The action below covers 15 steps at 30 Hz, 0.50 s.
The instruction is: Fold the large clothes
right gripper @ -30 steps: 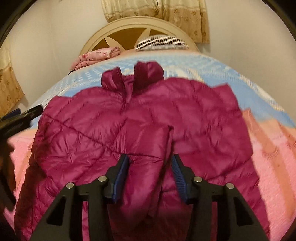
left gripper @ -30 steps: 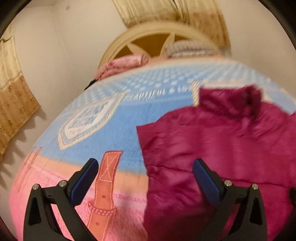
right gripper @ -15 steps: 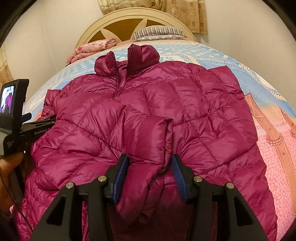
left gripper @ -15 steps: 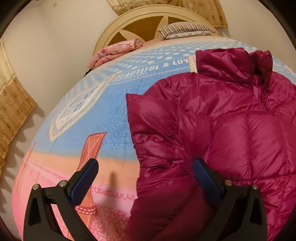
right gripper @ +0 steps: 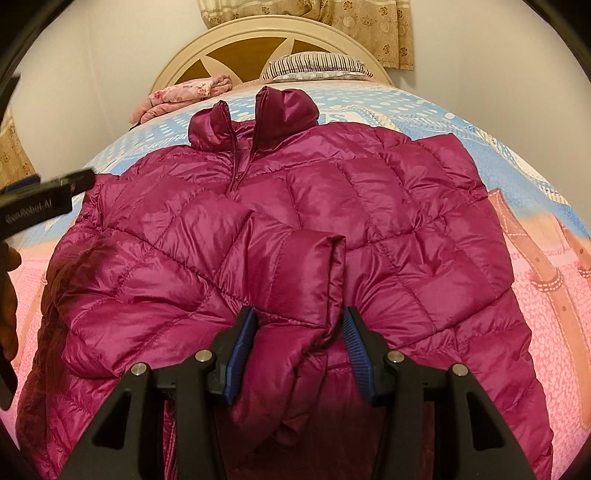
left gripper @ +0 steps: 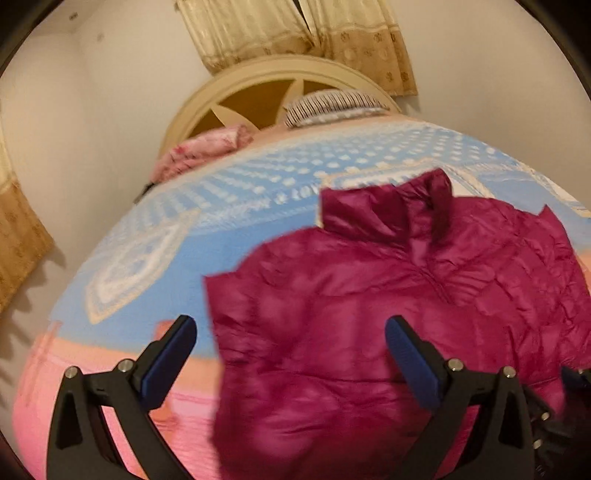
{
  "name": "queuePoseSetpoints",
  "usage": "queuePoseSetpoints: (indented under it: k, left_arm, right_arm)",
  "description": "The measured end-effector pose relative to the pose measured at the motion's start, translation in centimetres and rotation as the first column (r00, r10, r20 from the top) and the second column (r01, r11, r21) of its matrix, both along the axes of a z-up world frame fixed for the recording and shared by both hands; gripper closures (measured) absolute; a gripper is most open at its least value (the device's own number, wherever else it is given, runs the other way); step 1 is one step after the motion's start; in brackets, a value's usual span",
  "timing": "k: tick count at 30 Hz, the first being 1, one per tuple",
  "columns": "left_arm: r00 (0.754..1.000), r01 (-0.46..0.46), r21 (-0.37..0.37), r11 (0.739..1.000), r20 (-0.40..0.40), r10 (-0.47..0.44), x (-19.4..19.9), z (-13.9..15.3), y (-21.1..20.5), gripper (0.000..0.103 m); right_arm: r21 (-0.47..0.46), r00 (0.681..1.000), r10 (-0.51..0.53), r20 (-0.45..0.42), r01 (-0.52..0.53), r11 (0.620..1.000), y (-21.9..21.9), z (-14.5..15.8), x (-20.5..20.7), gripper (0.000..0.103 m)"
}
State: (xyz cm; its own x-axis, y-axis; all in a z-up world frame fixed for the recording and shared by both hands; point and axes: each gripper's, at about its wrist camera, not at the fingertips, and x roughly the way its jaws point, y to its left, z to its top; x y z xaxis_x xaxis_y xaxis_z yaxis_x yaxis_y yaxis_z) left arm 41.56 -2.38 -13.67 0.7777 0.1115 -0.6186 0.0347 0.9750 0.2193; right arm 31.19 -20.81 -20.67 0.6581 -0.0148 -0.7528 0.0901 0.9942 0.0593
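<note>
Magenta jacket (right gripper: 369,206) lies on the bed (right gripper: 554,295); the right gripper (right gripper: 297,350) pinches its folded sleeve (right gripper: 295,280), while the left gripper (left gripper: 291,362) hovers wide, holding nothing.

A blue, pink and orange patterned blanket (right gripper: 546,192) covers the bed. At its far end, a striped pillow (right gripper: 314,66) and a folded pink floral cloth (right gripper: 181,94) lie below the cream arched headboard (right gripper: 236,40). Beige flowered curtains (right gripper: 369,22) hang behind.
</note>
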Motion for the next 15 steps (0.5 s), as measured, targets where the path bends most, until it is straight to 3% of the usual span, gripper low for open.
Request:
queuePoseSetpoints:
  k: [3,7,15]
  left_arm:
    - [0.997,-0.007,-0.04,0.999,-0.075,0.004,0.6,-2.3,-0.1,0.0]
    - [0.993,0.002,-0.021,1.0,-0.121,-0.004,0.9,-5.0,-0.6,0.0]
    - [0.992,-0.006,-0.023,1.0,-0.122,0.003,0.9,-5.8,-0.6,0.0]
  right_arm:
    - [0.01,1.0,0.0,0.002,0.0,1.0,-0.1,0.0,-0.1,0.053]
    - [0.02,1.0,0.001,0.005,-0.001,1.0,-0.3,0.0,-0.1,0.053]
    - [0.03,1.0,0.0,0.013,-0.001,1.0,-0.4,0.1,-0.4,0.052]
